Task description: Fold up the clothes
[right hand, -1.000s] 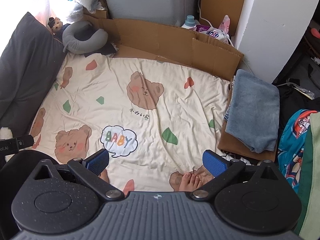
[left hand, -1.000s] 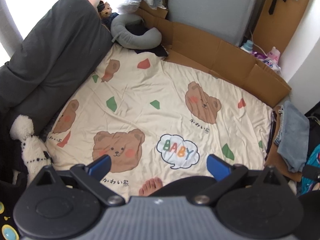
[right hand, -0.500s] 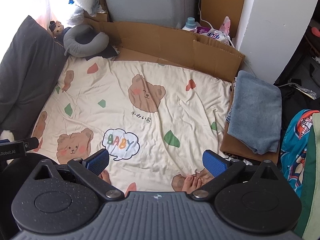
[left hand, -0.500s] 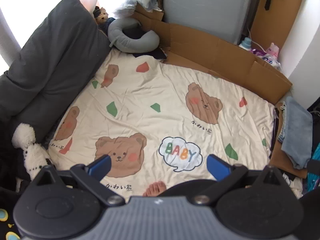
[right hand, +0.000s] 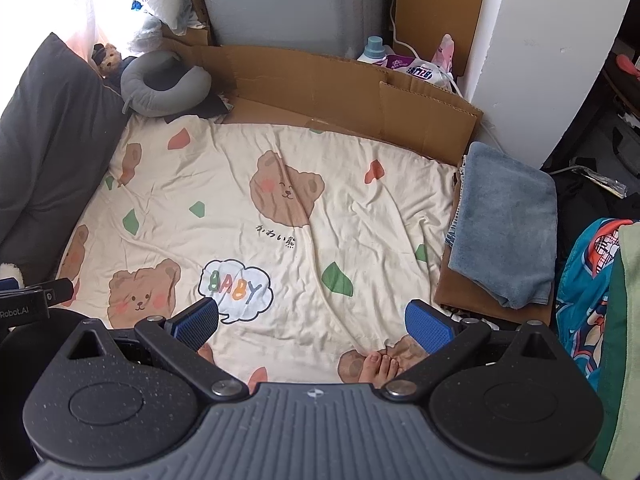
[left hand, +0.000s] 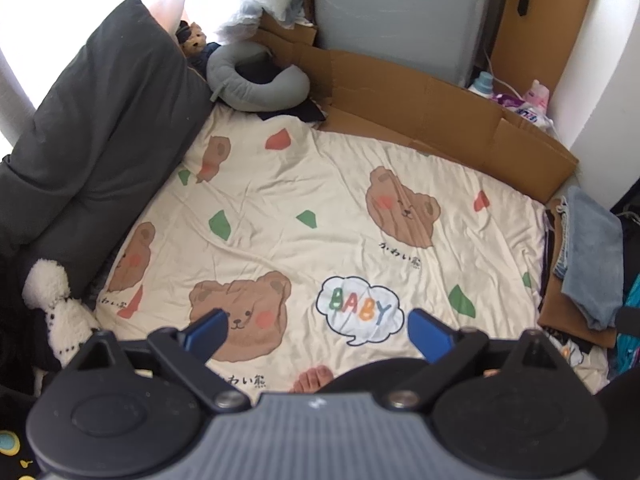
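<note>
A folded grey-blue garment (right hand: 506, 224) lies on a brown folded piece at the right edge of the bedding; in the left wrist view the same grey-blue garment (left hand: 592, 252) sits at far right. A cream bear-print sheet (right hand: 248, 184) (left hand: 320, 200) covers the floor mattress. My left gripper (left hand: 316, 334) hangs open above the sheet's near edge, nothing between its blue pads. My right gripper (right hand: 312, 326) is likewise open and holds nothing, high above the sheet. A person's bare toes (right hand: 378, 366) show below the right gripper, and toes (left hand: 314, 378) below the left.
A dark grey cushion (left hand: 92, 140) lines the left side. A grey neck pillow (left hand: 256, 84) and cardboard wall (right hand: 340, 92) bound the far edge. Detergent bottles (right hand: 400, 60) stand behind the cardboard. Colourful clothes (right hand: 596, 292) pile at the right. A white plush toy (left hand: 56, 304) lies near left.
Both views have shifted slightly, the scene sliding a little down and right in each frame; both grippers stay open and hold nothing.
</note>
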